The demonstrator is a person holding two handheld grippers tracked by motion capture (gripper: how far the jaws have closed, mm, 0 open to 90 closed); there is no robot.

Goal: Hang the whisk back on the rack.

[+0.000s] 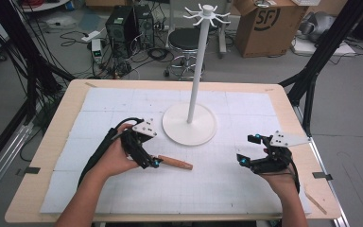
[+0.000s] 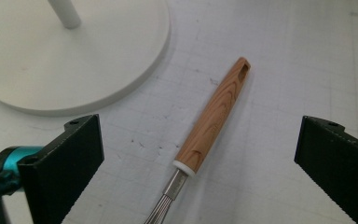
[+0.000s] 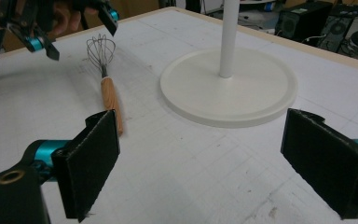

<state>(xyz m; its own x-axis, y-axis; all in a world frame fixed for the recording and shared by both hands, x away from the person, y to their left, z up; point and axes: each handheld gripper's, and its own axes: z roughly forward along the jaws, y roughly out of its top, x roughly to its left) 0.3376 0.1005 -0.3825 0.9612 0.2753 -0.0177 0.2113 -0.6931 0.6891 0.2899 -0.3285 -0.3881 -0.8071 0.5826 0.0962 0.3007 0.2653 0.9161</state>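
Left gripper (image 2: 193,158): sat closest to the camera, with its two black jaws spread wide and nothing between the pads.
Whisk (image 2: 213,120): lay flat on the white mat (image 1: 246,184), just beside the round base of the stand (image 1: 189,124), on the person's side of it. Its wooden handle pointed away from the left gripper, and its wire end was down near the jaws.
Right gripper (image 3: 205,163): was wide open too, with nothing in it, well apart from the whisk and off to the right of the stand.
Stand: stood upright in the middle of the table (image 1: 52,142), with little hooks at the top.
Slip risk: the handle was smooth and round, so I think it could roll or twist out if the jaws closed on it off-center.
Wire risk: if the jaws closed on the thin wires and not the wood, the wires could bend and the whisk could droop.
Bump risk: the whisk lay close to the stand's base, so a push could slide it against the rim.
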